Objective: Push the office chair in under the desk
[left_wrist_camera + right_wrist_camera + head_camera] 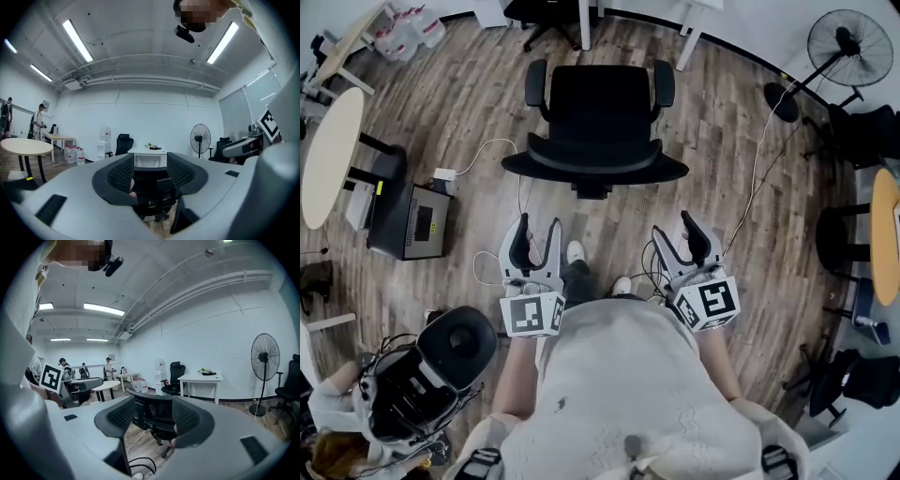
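Two grippers are held out side by side, and both point at the office chair [595,122]. The left gripper [538,225] has its jaws wide apart, with nothing between them. The right gripper [675,228] has its jaws wide apart too, and they hold nothing.

The black office chair stands on the wood floor [469,103] a little way ahead of both sets of jaws and does not touch them. Its back is the part nearest the jaws, and its seat and arms are on the far side. In the left gripper view the chair's back shows straight ahead in the gap between the jaws. In the right gripper view it shows in the gap too.

The white bench [150,157] stands past the chair, on the side away from the jaws. In the head view only its white legs show, at the top edge. The chair is not under the bench yet.

The person's shoes [575,251] are on the floor between the two grippers, a bit behind the jaw tips. A black box [412,220] sits on the floor off to the left of the left jaws, and a round table [333,155] is farther left. A fan [844,42] stands well off to the right, ahead of the right jaws.
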`<state>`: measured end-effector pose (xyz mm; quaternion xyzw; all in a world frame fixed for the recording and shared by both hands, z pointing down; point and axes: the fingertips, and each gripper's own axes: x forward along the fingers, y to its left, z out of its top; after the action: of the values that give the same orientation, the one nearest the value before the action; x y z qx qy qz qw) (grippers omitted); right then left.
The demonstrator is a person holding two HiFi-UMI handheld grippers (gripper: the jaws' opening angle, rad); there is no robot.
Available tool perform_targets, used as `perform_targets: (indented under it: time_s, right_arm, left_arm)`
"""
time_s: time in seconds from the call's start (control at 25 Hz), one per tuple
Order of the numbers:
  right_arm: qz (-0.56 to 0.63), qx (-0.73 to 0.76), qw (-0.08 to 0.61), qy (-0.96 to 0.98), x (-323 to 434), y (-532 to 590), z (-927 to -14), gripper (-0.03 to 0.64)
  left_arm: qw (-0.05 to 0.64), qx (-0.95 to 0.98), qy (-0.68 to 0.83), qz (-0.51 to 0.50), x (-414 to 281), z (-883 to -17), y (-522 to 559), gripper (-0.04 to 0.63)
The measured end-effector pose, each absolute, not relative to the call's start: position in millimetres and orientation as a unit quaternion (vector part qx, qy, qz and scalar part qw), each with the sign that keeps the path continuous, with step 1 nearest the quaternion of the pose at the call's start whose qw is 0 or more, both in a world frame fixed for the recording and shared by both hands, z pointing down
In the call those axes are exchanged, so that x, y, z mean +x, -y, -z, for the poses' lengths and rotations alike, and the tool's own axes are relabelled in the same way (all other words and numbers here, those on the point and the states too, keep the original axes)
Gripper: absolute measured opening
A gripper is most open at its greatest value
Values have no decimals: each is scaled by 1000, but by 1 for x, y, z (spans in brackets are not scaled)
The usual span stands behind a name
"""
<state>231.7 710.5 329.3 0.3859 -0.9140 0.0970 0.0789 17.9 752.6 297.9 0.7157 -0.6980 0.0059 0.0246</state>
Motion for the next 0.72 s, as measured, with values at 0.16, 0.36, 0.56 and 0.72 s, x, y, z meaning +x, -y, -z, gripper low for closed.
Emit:
perform_targets:
  time_s: [0.16,0.36,0.56,0.72]
  right_arm:
    - [-102,410,87,902,207,-672,-329,241]
    - [-103,429,104,891,171,-637,-336,247]
    - [-93,444,136,881,144,-612,-352,253]
    - [-78,456,174,869,134,-598,-368,253]
  left_arm:
    - [28,725,688,-16,-15,-303,-710,239]
    - [29,740,672,-25,-55,-307,-666,239]
    - [17,756,653,-45,-90,-319,-634,239]
    - [27,765,640,-63,-111,-342,-617,239]
